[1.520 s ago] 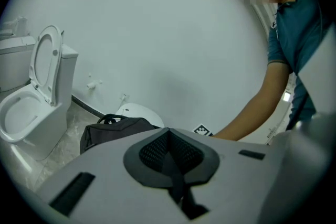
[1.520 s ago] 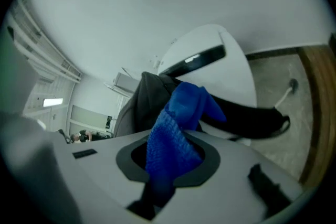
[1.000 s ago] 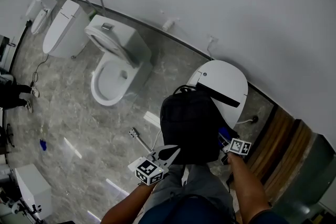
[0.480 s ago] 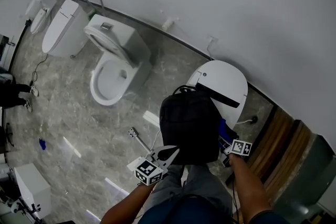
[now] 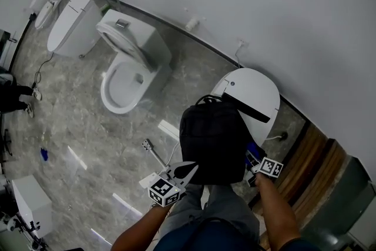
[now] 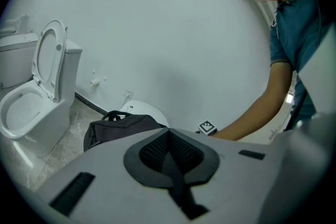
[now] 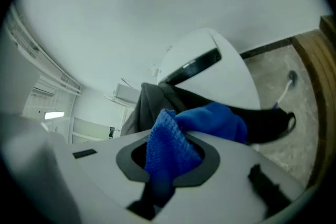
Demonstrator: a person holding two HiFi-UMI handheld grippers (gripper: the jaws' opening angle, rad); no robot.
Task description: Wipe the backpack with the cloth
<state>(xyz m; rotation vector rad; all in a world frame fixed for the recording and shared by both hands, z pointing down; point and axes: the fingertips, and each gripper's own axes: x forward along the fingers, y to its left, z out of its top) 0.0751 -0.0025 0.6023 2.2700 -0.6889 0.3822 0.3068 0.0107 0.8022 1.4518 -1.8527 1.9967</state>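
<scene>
A black backpack (image 5: 212,139) stands on the closed lid of a white toilet (image 5: 261,88), against my legs. My left gripper (image 5: 185,170) sits at the bag's lower left corner, jaws shut with nothing between them; in the left gripper view the backpack (image 6: 118,126) lies just beyond the left gripper (image 6: 169,135). My right gripper (image 5: 254,159) is at the bag's right side, shut on a blue cloth (image 5: 252,151). In the right gripper view the cloth (image 7: 210,120) bulges out of the right gripper (image 7: 168,140) and presses on the dark backpack (image 7: 152,105).
An open toilet (image 5: 126,76) stands to the left and another toilet (image 5: 70,29) farther left by the wall. A metal tool (image 5: 154,153) lies on the marble floor. A wooden strip (image 5: 311,167) runs at the right, with a cable plug (image 5: 284,136) near it.
The head view has shifted slightly. Both grippers stay at the backpack's sides, with the cloth still held on the right.
</scene>
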